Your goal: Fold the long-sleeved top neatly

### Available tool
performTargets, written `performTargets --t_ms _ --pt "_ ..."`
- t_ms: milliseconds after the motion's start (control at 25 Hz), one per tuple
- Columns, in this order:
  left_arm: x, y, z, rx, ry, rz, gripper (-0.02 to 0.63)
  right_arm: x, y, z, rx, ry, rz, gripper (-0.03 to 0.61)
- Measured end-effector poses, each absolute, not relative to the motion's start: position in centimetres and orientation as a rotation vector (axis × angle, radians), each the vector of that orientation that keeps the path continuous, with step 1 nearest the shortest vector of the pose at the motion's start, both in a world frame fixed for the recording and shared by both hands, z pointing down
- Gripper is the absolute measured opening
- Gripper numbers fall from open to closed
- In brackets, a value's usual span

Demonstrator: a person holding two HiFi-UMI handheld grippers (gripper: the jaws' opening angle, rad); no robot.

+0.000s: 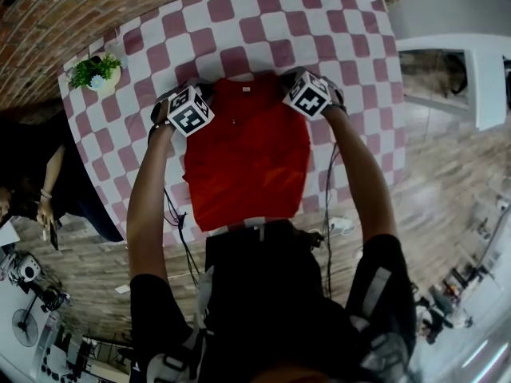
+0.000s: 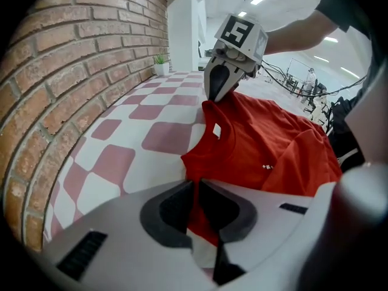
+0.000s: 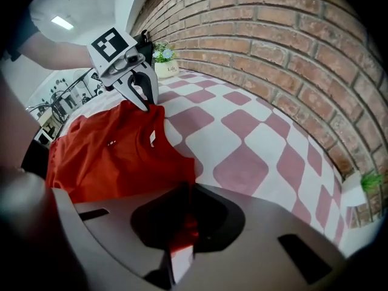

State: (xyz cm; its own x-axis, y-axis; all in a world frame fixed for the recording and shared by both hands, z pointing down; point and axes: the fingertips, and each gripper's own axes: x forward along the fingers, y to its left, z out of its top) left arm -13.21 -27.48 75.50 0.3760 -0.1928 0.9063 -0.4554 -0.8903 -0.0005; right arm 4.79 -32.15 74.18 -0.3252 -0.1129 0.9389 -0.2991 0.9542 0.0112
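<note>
Red top (image 1: 247, 158) lies flat mid-table (image 1: 263, 22), hem at 6 o'clock. Its 10 o'clock shoulder is pinched in the left gripper (image 2: 197, 206) and its 2 o'clock shoulder in the right gripper (image 3: 182, 226), both sets of jaws nearly closed on thin cloth. Such shallow pinches may slip, and uneven lifting would likely skew the fold.

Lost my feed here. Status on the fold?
Left gripper shut on top, collar-end corner. Right gripper same, other corner. Top lies on table. Plant pot well clear.
</note>
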Motion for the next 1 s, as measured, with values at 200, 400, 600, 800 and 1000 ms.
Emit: performTargets --t_ms 200,400,600,800,1000 --pt "-14.1 -29.2 75.0 2.383 -0.69 1.502 0.031 5.0 -33.7 74.0 0.355 -1.921 0.169 0.018" --pt "-15.0 -31.9 74.1 2.389 -0.861 1.477 0.031 4.5 -36.1 72.4 0.444 -1.944 0.12 0.016" --pt "-15.8 -33.4 71.9 2.417 -0.98 1.461 0.029 3.9 -37.5 70.0 0.527 -1.982 0.077 0.015" --pt "-15.9 -32.0 68.7 2.458 -1.012 1.47 0.026 3.7 -36.2 66.7 0.561 -2.017 0.033 0.015" --pt "-15.7 -29.4 65.2 2.497 -1.071 1.449 0.025 3.8 -33.7 63.1 0.605 -2.063 -0.005 0.014"
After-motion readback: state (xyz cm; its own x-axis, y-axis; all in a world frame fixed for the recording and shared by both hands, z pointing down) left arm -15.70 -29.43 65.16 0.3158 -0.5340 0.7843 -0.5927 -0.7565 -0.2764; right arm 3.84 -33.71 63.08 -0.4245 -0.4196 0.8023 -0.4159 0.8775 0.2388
